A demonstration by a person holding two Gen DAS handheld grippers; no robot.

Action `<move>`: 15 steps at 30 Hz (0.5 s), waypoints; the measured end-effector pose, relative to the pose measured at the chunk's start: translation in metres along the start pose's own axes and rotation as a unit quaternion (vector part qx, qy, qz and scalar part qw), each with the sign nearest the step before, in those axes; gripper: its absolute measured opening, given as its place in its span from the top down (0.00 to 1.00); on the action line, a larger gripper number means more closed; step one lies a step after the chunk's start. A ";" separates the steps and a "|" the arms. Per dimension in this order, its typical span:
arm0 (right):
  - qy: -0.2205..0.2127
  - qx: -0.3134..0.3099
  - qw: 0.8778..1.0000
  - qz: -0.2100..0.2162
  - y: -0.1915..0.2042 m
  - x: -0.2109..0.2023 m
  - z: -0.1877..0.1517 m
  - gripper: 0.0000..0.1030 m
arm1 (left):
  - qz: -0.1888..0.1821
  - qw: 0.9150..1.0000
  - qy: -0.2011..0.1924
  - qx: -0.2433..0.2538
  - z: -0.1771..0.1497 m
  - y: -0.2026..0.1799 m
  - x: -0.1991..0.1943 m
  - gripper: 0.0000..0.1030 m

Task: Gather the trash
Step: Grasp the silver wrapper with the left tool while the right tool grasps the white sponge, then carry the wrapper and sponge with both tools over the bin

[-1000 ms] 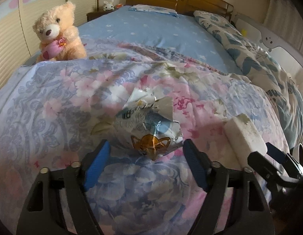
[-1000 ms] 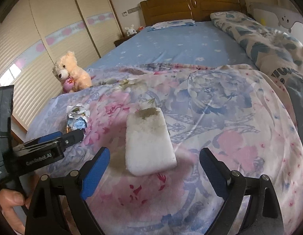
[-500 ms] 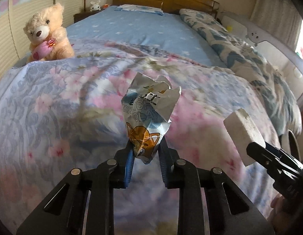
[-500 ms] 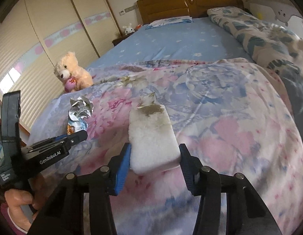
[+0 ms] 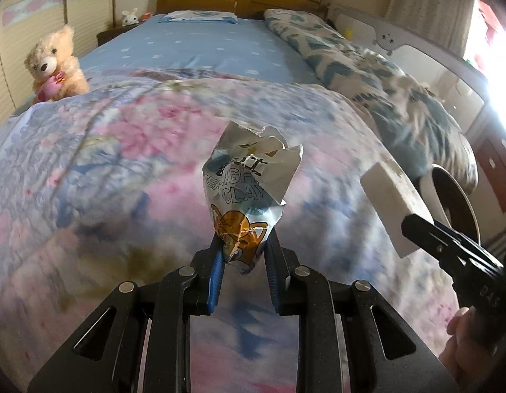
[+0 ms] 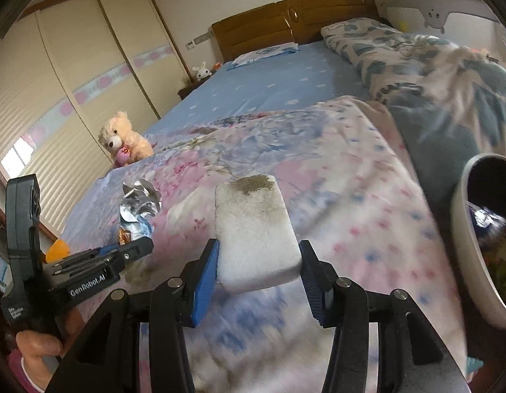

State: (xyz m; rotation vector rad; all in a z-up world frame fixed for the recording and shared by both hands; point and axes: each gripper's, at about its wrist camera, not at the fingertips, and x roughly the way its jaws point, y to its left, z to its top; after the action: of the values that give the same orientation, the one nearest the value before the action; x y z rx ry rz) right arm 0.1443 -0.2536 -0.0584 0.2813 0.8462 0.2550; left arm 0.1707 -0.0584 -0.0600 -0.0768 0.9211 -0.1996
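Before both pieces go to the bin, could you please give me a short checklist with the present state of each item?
1. Left gripper shut on the wrapper: ok.
2. Right gripper shut on the sponge: ok.
3. Both pieces lifted off the quilt: ok.
4. Bin in view, mouth open: ok.
5. Room left in the bin: cannot tell.

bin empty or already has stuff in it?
Not empty. The right wrist view shows colourful scraps inside the bin; how full, cannot tell.
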 end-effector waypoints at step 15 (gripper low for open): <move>-0.012 0.026 0.999 0.018 -0.048 -0.052 -0.029 0.53 | 0.023 0.999 0.006 0.028 -0.031 -0.066 -0.017 0.79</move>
State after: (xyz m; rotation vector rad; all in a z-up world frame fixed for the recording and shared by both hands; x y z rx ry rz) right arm 0.0938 -0.3111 -0.0570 0.3478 0.8247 0.2632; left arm 0.1265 -0.1191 -0.0557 -0.0028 0.9285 -0.1823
